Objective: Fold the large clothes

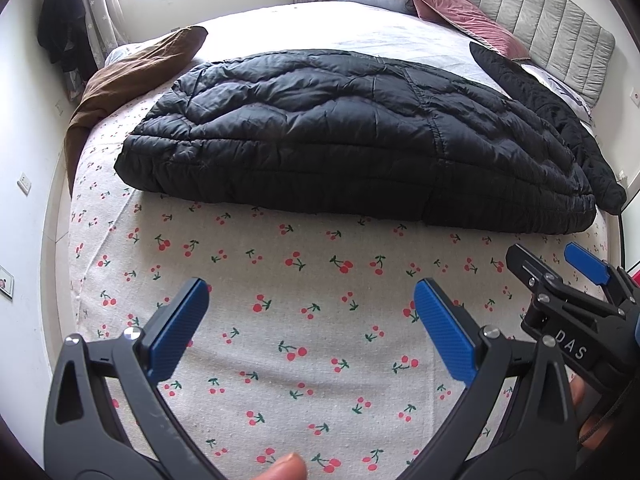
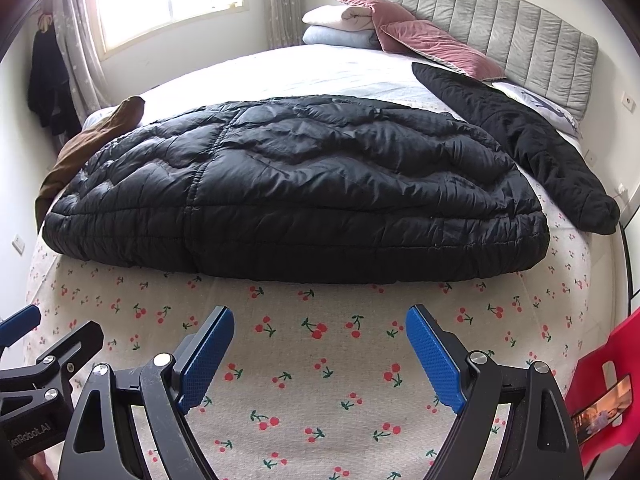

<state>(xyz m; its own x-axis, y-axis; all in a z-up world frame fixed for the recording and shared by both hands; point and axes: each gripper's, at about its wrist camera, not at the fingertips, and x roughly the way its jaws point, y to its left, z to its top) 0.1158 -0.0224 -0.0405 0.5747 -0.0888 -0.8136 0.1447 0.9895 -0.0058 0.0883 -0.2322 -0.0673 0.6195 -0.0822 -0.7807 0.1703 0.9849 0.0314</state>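
Note:
A large black puffer coat lies flat across the bed, its hem edge toward me; it also shows in the right wrist view. One sleeve stretches out to the right toward the headboard. My left gripper is open and empty, hovering over the cherry-print sheet short of the coat. My right gripper is open and empty too, just before the coat's hem. The right gripper also shows at the right edge of the left wrist view.
A brown garment lies at the bed's left edge. Pink cushions and folded blankets sit by the grey headboard. A red chair stands at the right. Dark clothes hang by the window.

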